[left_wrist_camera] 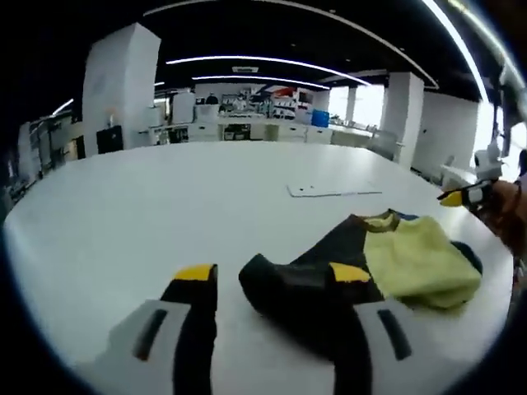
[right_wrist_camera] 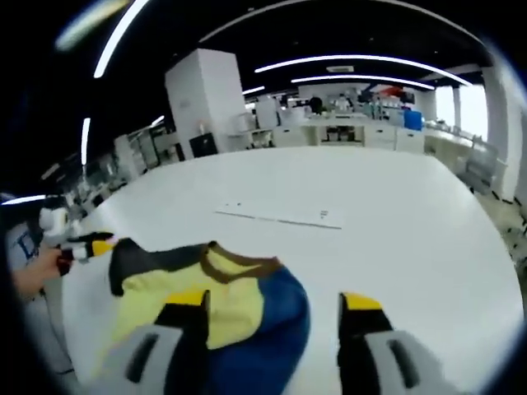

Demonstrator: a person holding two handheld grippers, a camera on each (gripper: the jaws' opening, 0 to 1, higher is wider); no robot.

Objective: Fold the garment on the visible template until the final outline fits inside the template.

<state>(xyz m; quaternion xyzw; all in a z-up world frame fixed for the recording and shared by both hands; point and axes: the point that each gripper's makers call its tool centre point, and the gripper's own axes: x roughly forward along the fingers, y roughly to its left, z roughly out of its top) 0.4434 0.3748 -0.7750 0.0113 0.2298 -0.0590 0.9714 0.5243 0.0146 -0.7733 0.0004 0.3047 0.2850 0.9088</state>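
Note:
A crumpled garment [left_wrist_camera: 387,259] in black, pale yellow and blue lies on the white table [left_wrist_camera: 165,206]. Its black end reaches between the jaws of my left gripper [left_wrist_camera: 272,276], which stands open just above the table. My right gripper [left_wrist_camera: 461,196] comes in from the right edge, held by a hand [left_wrist_camera: 504,216]. In the right gripper view the garment [right_wrist_camera: 235,309] with its brown collar lies under the left jaw of my open right gripper [right_wrist_camera: 275,302]. The left gripper [right_wrist_camera: 86,247] shows at the far left. The template [right_wrist_camera: 280,219], a thin flat white sheet [left_wrist_camera: 333,191], lies beyond the garment, apart from it.
The table [right_wrist_camera: 395,222] is wide and round-edged, with bare surface around the template. Behind it stand a white pillar [left_wrist_camera: 119,82] and rows of office desks [left_wrist_camera: 247,127]; chairs [left_wrist_camera: 383,144] sit at the far right edge.

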